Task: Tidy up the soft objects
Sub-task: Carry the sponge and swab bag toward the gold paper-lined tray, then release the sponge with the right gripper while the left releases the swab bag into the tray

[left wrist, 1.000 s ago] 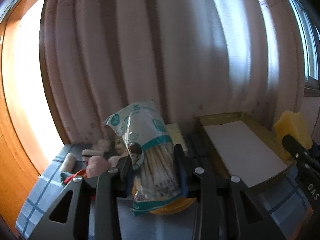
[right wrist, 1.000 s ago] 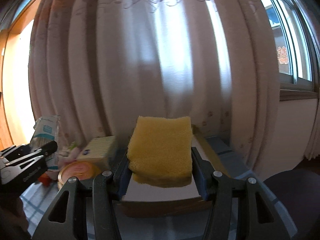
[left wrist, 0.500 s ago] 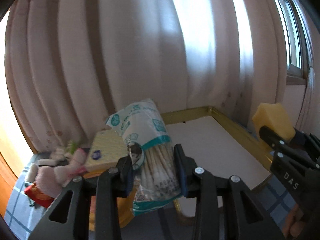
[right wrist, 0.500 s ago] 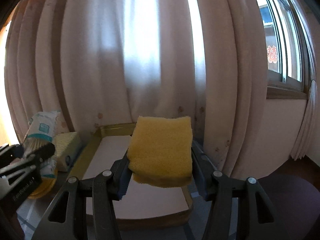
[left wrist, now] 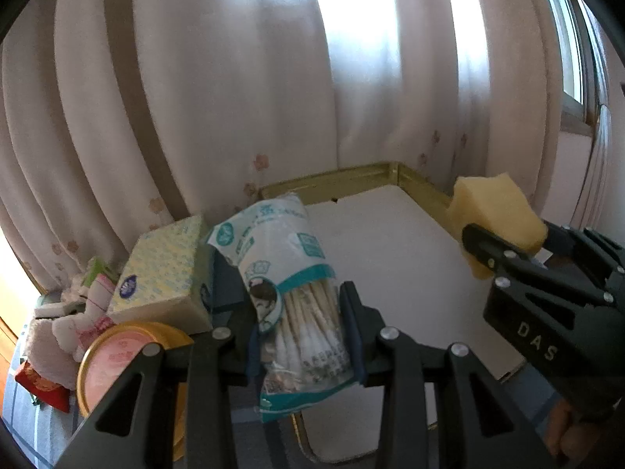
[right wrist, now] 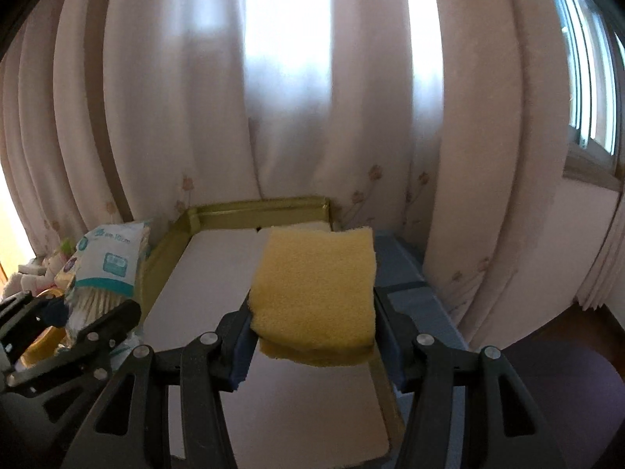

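The swab bag (left wrist: pixel 289 293) is pinched by the left gripper (left wrist: pixel 299 332) and the sponge (right wrist: pixel 314 293) by the right gripper (right wrist: pixel 312 336). Both have been carried from beside the clutter to over the tray (right wrist: pixel 250 211).

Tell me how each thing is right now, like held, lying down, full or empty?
Left gripper: shut on the cotton swab bag.
Cotton swab bag: held upright, sealed.
Right gripper: shut on the yellow sponge.
Yellow sponge: held above the tray.
Gold tray: nothing seen on its white bottom.
Tissue box: lying beside the tray.
Round tin: lid on.
Plush toy: lying in the pile.
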The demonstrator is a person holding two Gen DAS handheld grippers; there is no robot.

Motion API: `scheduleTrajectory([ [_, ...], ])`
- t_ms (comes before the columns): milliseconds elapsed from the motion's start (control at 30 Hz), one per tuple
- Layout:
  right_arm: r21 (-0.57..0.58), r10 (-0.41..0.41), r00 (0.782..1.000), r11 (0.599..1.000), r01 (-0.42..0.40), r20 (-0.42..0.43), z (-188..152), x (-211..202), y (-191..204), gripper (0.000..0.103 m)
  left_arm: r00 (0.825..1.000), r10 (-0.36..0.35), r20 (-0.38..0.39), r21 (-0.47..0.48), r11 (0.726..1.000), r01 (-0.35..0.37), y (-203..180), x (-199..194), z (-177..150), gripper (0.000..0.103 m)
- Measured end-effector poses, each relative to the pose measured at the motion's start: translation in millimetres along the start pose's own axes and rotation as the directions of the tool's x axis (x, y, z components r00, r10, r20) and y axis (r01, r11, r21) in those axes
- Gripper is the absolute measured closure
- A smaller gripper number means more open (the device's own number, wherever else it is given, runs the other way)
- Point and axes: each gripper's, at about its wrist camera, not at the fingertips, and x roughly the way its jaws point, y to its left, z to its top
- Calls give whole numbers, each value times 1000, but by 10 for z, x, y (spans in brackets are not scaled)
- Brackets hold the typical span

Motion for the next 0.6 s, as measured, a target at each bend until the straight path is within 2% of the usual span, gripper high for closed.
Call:
scheduleTrajectory([
  [333, -6, 39, 999, 999, -39, -35, 22, 115, 30, 45, 1000, 11, -22, 5, 1000, -11, -30, 116, 11, 68],
  [433, -2, 30, 999, 1000, -30, -39, 27, 145, 33, 34, 1000, 4, -18, -3, 1000, -4, -29, 128, 23, 59],
  [467, 4, 18, 999, 1000, -18, -33, 28, 134, 26, 30, 1000, -2, -9, -5, 1000, 2, -30, 122, 26, 48],
  [500, 10, 15, 1000, 1000, -15, -25, 30, 125, 18, 26, 1000, 5, -2, -8, 1000, -5, -31, 111, 24, 29],
  [567, 23, 11, 1000, 1000, -11, 7, 28, 65, 4, 22, 1000, 10, 12, -11, 1000, -10, -32, 97, 20, 14],
  [600, 26, 3, 1000, 1000, -4, 21, 24, 37, 1, 22, 999, 13, 29, -16, 1000, -12, -32, 67, 16, 13],
])
